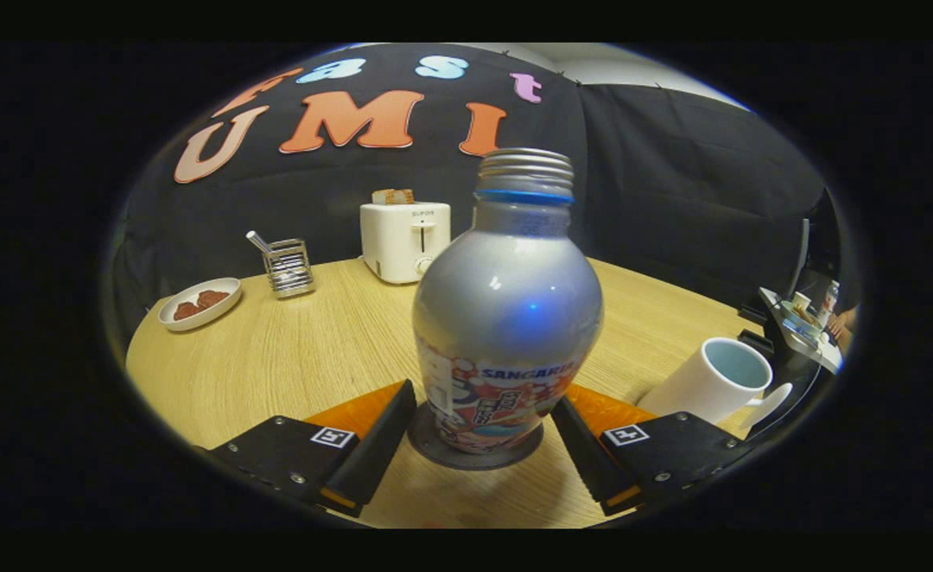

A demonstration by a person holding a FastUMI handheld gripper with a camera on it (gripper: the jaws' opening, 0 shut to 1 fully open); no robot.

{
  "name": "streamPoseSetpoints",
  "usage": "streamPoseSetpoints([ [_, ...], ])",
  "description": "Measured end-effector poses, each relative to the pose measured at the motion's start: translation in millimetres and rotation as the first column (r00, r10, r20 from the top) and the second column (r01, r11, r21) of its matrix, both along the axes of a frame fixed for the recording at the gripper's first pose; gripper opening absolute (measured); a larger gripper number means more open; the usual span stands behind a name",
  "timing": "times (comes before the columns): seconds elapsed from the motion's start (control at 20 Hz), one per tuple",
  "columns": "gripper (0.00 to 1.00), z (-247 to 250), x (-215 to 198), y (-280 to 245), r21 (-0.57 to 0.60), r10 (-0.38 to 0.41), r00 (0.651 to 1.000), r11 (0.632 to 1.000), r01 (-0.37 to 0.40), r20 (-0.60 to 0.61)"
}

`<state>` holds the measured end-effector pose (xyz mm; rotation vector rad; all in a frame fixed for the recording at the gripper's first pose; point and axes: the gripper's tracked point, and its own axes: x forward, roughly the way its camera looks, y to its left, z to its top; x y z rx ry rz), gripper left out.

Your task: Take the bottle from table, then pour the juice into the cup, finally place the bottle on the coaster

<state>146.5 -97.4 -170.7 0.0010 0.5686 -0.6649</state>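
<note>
Between the gripper's [478,445] two black fingers stands the silver bottle [506,318], upright on a dark round coaster [474,457], its cap off and threaded neck bare. Both fingers are spread apart, flanking the bottle's base, a sliver of gap on each side as far as I can tell. Just to the right sits a white cup [713,381]. Farther back on the wooden table [315,349] are a toaster [404,238], a wire rack [288,266] and a small dish [200,303].

toaster [404,241], wire rack [288,266] and snack dish [199,303] on table [292,349].
</note>
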Motion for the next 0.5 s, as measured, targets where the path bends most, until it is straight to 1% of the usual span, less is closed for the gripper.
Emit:
streamPoseSetpoints([
  [0.15, 0.98, 11, -5, -2, -0.007, 0.005, 1.0, 1.0, -0.004, 0.026],
  [0.3, 0.98, 25, -12, -2, -0.006, 0.024, 0.998, 1.0, -0.024, 0.058],
  [0.5, 0.98, 52, -21, 10, -0.003, 0.091, 0.989, 0.996, -0.091, 0.119],
])
